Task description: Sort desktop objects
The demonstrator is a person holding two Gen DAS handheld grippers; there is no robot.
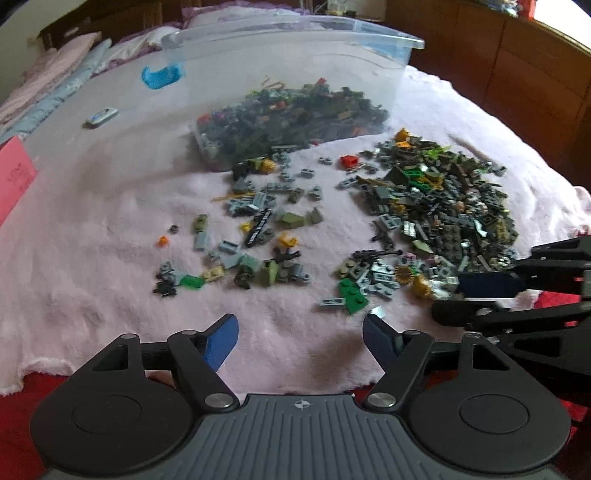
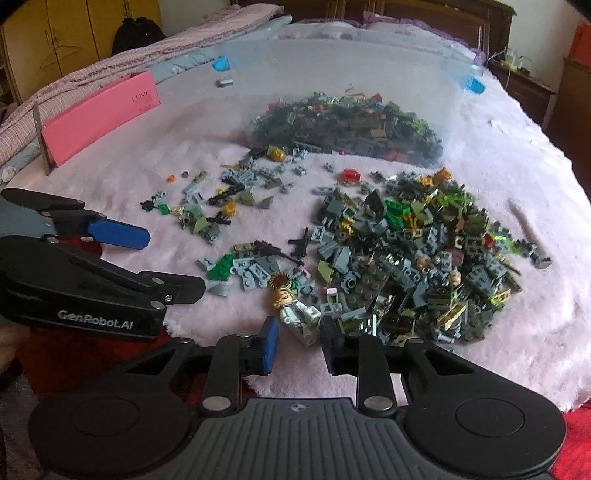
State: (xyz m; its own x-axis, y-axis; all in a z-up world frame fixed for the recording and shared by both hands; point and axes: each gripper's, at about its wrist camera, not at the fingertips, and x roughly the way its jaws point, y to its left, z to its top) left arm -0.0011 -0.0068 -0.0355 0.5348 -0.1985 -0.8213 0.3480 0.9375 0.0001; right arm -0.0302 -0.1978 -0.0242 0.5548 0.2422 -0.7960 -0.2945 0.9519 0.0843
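Observation:
A big pile of small grey, green and black building bricks (image 2: pixel 424 251) lies on a fluffy pink blanket (image 2: pixel 147 158); the same pile (image 1: pixel 443 206) fills the right of the left wrist view. A thinner scatter of bricks (image 1: pixel 251 240) lies left of it. Behind them stands a clear plastic bin (image 1: pixel 295 29) partly filled with bricks. My right gripper (image 2: pixel 299 326) sits at the pile's near edge, its pads against both sides of a silver minifigure with a gold head (image 2: pixel 295 314). My left gripper (image 1: pixel 300 325) hovers open over bare blanket, nothing between its fingers.
A pink box (image 2: pixel 99 118) stands at the left on the blanket, and a small silver object (image 1: pixel 101 117) lies beyond it. The blanket's near edge ends over red fabric (image 1: pixel 22 413). Wooden furniture (image 1: pixel 517 74) lines the back right.

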